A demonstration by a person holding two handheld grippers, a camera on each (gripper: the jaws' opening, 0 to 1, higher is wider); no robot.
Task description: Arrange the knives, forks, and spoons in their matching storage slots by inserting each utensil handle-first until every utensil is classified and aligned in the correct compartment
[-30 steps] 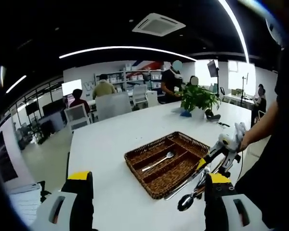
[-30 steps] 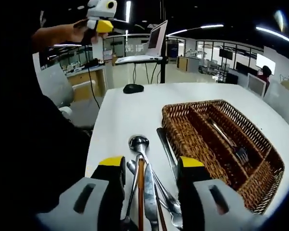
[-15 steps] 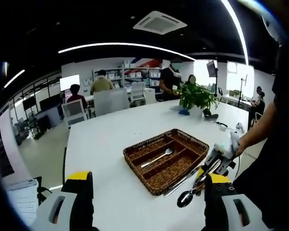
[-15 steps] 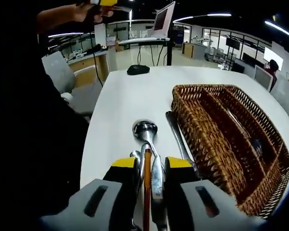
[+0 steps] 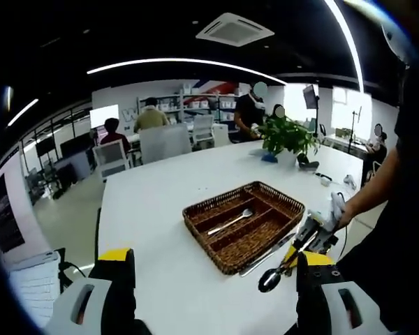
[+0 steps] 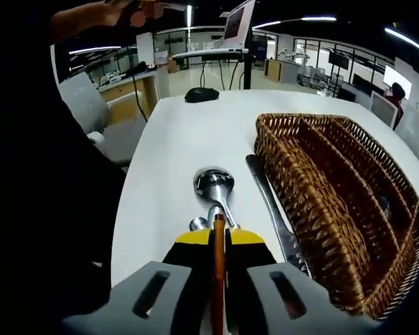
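Note:
A brown wicker tray (image 5: 262,241) with long compartments lies on the white table (image 5: 153,209), and one spoon (image 5: 230,222) lies in a middle slot. Loose utensils lie beside its near edge: a large spoon (image 6: 214,185), a knife (image 6: 271,209) and a smaller spoon bowl (image 6: 198,223). My right gripper (image 6: 219,236) is shut on a thin brown-handled utensil (image 6: 218,265) that runs between its jaws. From the left gripper view, that same right gripper (image 5: 311,233) hangs over the pile in a person's hand. My left gripper (image 5: 214,257) stands wide open, high above the table, holding nothing.
A potted plant (image 5: 288,142) stands at the table's far end. A computer mouse (image 6: 201,94) and a laptop on a stand (image 6: 236,26) sit beyond the pile. Office chairs (image 5: 112,167) and several people are along the far side. The person's dark sleeve (image 6: 49,160) is at the left.
My right gripper's jaws went from wide apart to shut around the brown handle, and it came in closer over the pile. The left gripper stayed open and barely moved.

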